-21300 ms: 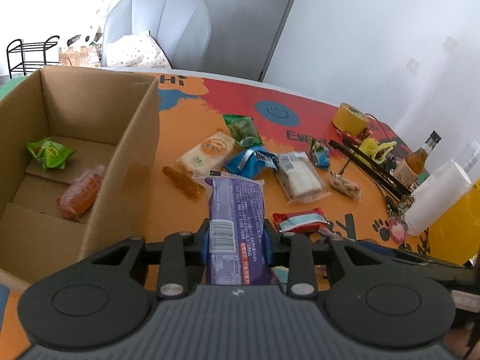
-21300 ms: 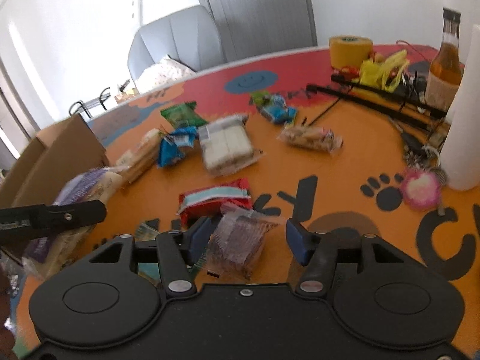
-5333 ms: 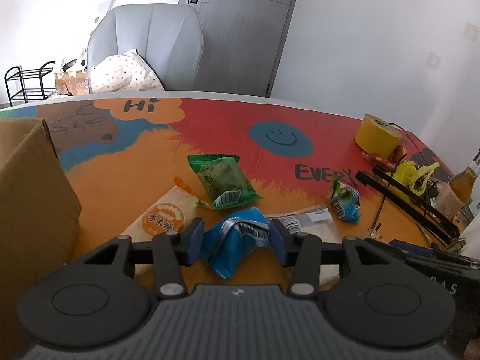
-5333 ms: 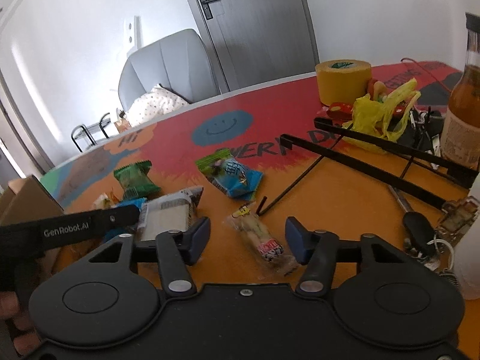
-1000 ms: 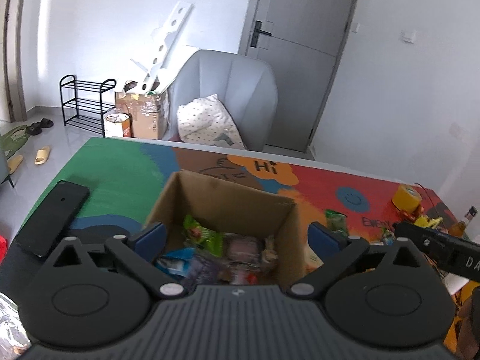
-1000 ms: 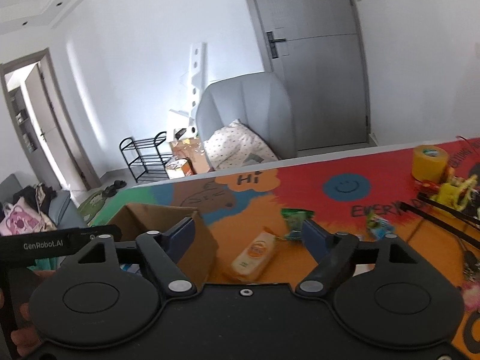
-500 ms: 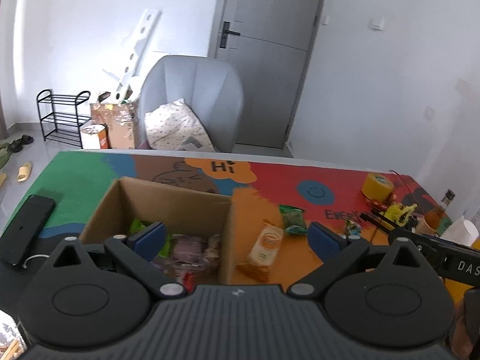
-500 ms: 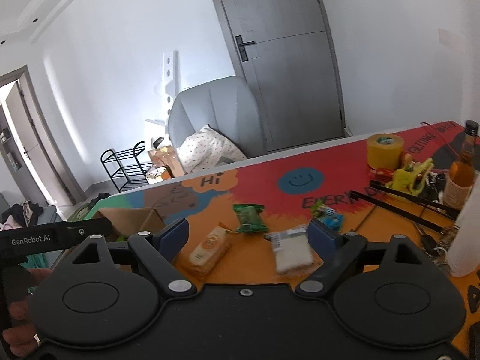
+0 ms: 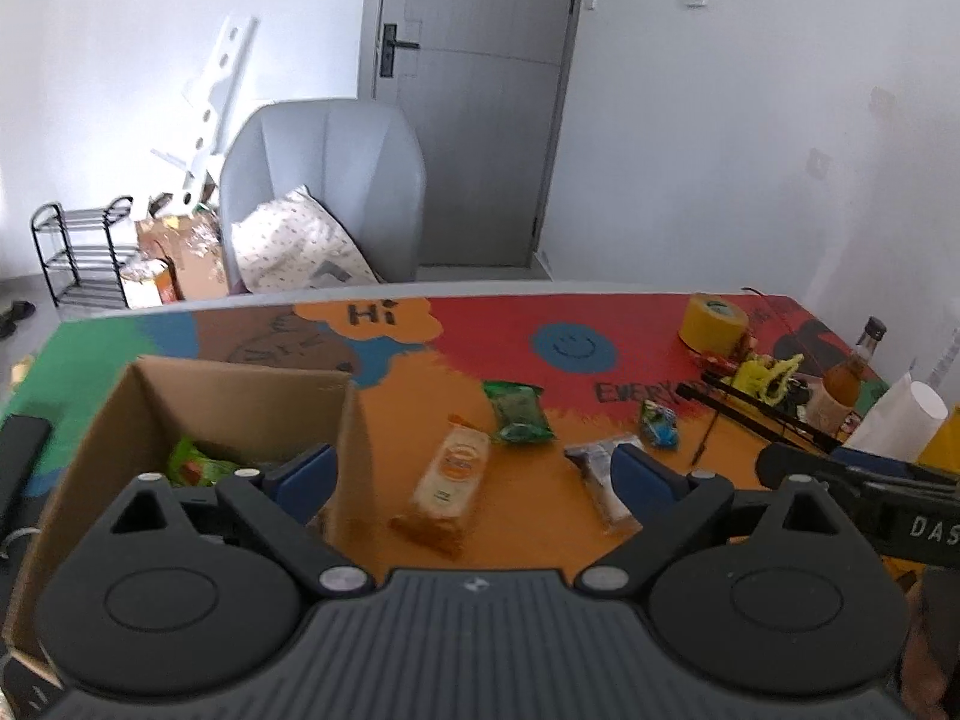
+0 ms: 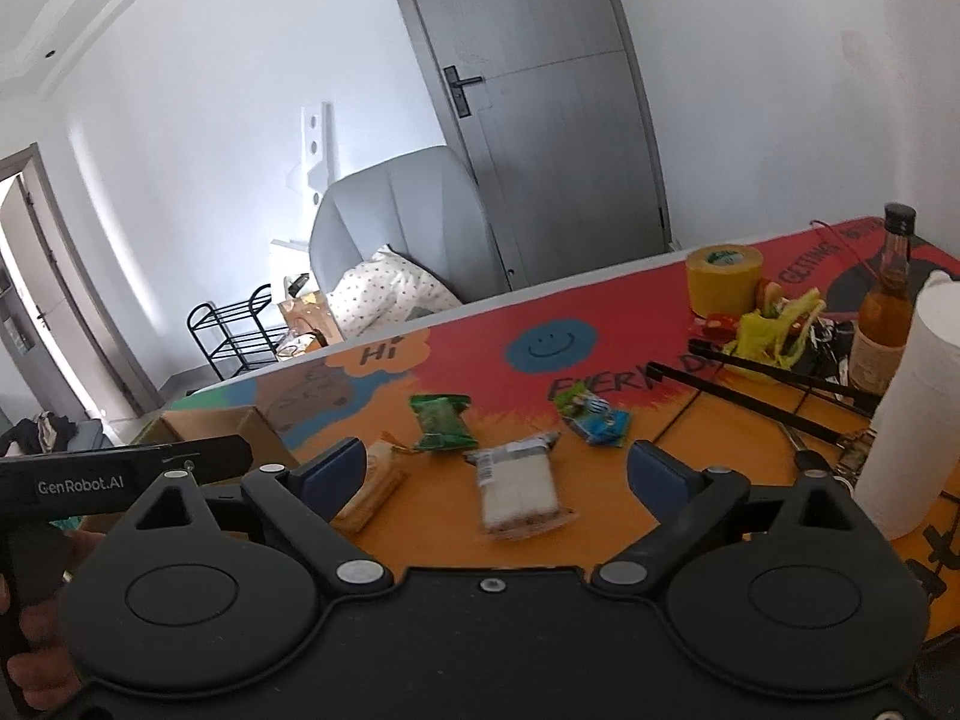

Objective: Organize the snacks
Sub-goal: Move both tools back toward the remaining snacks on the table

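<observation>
Both empty: left gripper (image 9: 471, 471) jaws wide, right gripper (image 10: 495, 471) jaws just widened. Risk: clear-wrapped snack (image 10: 519, 489) looks slippery, may squirt out; blur hides edges.

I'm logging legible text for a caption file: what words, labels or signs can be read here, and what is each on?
"Hi": orange cloud shape on the table mat.
"GenRobot.AI": side of the left gripper.
"DAS", cut off: side of the right gripper.
"EVER", rest covered: table mat.
"GETTING": table mat's far edge.
Snack wrappers and bottle label: too blurred to read.
</observation>
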Available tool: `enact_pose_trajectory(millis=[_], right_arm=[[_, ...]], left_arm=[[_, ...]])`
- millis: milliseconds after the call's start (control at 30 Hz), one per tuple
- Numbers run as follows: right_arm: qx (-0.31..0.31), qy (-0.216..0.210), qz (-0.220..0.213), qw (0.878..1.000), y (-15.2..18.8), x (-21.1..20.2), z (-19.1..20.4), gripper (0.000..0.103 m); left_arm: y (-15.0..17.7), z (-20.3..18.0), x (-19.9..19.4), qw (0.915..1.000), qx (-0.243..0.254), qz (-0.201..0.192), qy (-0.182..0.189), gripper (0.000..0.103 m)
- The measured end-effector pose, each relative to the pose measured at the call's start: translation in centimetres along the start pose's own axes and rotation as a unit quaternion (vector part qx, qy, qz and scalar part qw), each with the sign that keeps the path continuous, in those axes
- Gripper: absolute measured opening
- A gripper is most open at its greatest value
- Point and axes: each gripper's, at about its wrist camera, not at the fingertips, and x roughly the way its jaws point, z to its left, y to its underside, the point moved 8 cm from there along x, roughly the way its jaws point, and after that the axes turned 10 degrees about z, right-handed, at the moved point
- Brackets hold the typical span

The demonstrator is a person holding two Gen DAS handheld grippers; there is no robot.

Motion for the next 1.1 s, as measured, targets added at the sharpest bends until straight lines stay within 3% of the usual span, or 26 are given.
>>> enact_pose_trajectory(millis=[233,567,733,933,1100], right_arm=[[0.001,-0.005,0.010,1.000,0.4,1.2,-1.3,0.094],[0.008,-0.014,0.044,0.999,1.1,5.5,-2.4,0.088],[0.004,-0.019,0.062,0.998,1.2,7.7,-2.3,0.086],[-0.001,-0.023,0.073,0.997,1.3,10.0,-1.9,0.085],[-0.004,-0.026,0.080,0.996,1.4,11.5,-2.0,0.085]], left_arm=[[0.1,-1.6,2.4,0.9998,0.012,0.013,-0.009,0.097],[0.2,-1.8,6.8,0.9983,0.018,0.047,-0.030,0.079],[0.0,-1.6,9.1,0.9969,0.024,0.060,-0.045,0.077],[-0.5,-2.0,10.3,0.9956,0.043,0.053,-0.064,0.077],[-0.9,-1.7,11.0,0.9954,0.037,0.054,-0.070,0.068]])
